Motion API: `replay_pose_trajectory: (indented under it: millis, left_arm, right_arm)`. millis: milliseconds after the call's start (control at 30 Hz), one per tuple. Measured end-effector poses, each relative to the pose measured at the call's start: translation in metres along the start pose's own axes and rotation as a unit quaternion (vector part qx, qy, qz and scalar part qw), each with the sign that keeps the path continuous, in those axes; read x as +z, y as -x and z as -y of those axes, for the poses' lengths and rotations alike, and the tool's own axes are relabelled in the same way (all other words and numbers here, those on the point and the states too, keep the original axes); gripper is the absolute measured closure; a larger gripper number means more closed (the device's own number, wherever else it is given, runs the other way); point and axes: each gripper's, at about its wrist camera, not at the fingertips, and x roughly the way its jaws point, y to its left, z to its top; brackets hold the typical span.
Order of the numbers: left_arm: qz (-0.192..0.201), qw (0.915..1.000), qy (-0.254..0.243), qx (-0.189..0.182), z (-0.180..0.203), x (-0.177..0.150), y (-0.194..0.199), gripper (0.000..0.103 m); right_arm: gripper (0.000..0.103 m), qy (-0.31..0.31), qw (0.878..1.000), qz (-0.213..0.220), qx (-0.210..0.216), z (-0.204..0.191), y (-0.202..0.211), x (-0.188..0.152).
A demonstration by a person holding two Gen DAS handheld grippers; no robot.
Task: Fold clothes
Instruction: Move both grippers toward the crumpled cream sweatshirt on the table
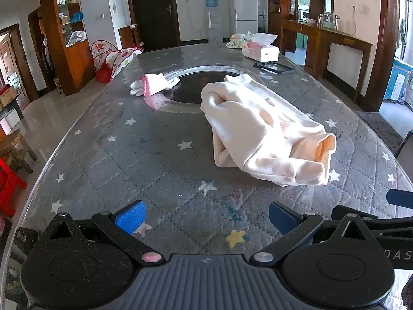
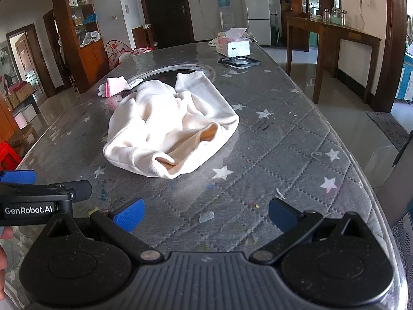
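While crumpled, garment (image 1: 263, 126) lies beyond hand-held gripper (image 1: 206, 218).

Left tongs (image 1: 206, 218) and right tongs (image 2: 205, 215) hover side by side, both spread wide.

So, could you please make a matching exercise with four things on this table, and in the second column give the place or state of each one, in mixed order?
Things:
1. cream garment
2. pink and white gloves
3. tissue box
4. left gripper

Place or state:
A. at the far end of the table
B. open, holding nothing
C. crumpled at the middle
D. at the left rim of the round dark inset

Pairs: 1-C, 2-D, 3-A, 4-B
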Motion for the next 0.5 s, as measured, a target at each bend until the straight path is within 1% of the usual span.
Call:
replay_pose_trajectory:
  millis: [500]
  left_arm:
    - [-0.013,0.9999,0.006,0.001,-0.002,-0.001,-0.0067,0.0]
  right_arm:
    - [0.0,-0.002,1.0,-0.008,0.002,-0.002,-0.0052,-0.001]
